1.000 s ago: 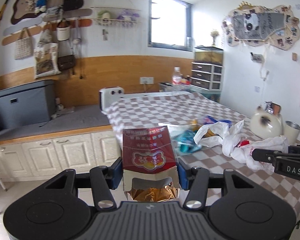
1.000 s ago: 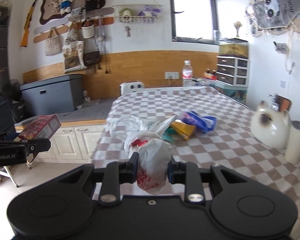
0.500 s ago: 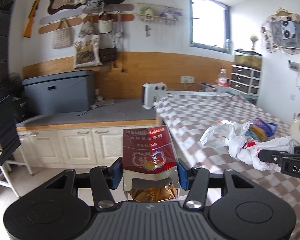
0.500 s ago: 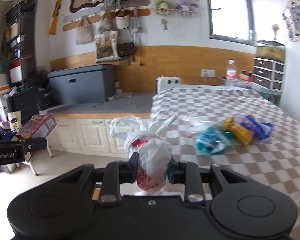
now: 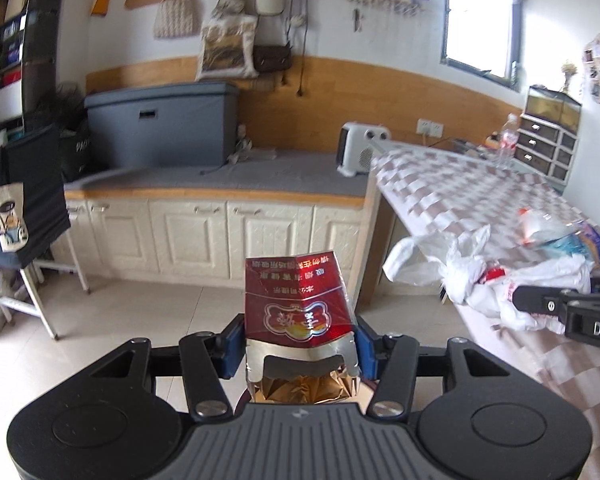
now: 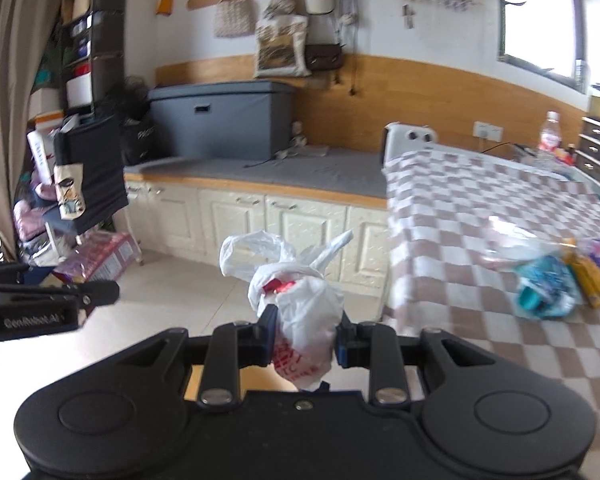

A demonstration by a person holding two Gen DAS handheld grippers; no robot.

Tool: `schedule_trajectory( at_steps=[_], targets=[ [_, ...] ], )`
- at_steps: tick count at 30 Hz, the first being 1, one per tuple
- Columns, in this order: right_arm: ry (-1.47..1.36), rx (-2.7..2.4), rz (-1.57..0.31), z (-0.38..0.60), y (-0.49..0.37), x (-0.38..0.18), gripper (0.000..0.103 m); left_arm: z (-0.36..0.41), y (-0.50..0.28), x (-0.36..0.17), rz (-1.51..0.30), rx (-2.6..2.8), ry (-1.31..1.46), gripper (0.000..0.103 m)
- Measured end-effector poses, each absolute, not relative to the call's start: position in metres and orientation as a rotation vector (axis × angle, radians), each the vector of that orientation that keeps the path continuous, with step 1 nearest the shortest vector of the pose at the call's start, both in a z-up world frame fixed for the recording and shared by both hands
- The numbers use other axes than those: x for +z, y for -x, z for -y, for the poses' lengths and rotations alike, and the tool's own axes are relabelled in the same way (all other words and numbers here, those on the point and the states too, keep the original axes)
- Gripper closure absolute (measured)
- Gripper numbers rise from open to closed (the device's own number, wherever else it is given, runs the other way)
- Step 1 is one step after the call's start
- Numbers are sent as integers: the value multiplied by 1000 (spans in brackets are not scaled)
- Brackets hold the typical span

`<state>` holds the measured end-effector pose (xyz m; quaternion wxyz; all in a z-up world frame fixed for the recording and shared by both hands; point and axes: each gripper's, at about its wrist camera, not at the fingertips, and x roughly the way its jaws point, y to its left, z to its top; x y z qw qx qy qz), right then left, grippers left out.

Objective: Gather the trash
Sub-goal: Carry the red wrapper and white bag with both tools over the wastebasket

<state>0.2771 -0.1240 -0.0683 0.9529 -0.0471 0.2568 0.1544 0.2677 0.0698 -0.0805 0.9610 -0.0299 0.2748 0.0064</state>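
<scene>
My left gripper [image 5: 298, 344] is shut on a red cigarette pack [image 5: 296, 304] with gold foil showing at its open end, held in the air above the floor. My right gripper [image 6: 304, 340] is shut on a white plastic bag [image 6: 300, 312] with red print, also held off the table; the bag also shows in the left wrist view [image 5: 500, 280]. Several wrappers, teal, yellow and blue [image 6: 560, 280], lie on the checkered table [image 6: 480, 208]. The left gripper appears at the left edge of the right wrist view [image 6: 100, 294] with the pack [image 6: 96, 260].
White cabinets with a grey-topped counter [image 5: 228, 184] run along the far wall, with a grey box [image 5: 160, 124] and a white heater [image 5: 360, 148] on it. A rack with a dark hanging organiser [image 5: 24, 184] stands at left. Tiled floor [image 5: 140, 320] lies between.
Both grippers have swung left, away from the table and toward the cabinets and floor. Each keeps its hold, the left on the pack, the right on the bag.
</scene>
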Motion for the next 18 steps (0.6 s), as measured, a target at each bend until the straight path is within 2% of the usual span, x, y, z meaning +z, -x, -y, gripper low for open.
schedule_trajectory(
  at_steps=[11, 18],
  targets=[
    [182, 439, -678, 68, -346, -103, 74, -94, -308, -126, -664, 54, 82, 48],
    [219, 468, -809, 44, -392, -146, 74, -107, -332, -166, -754, 69, 109, 48]
  ],
)
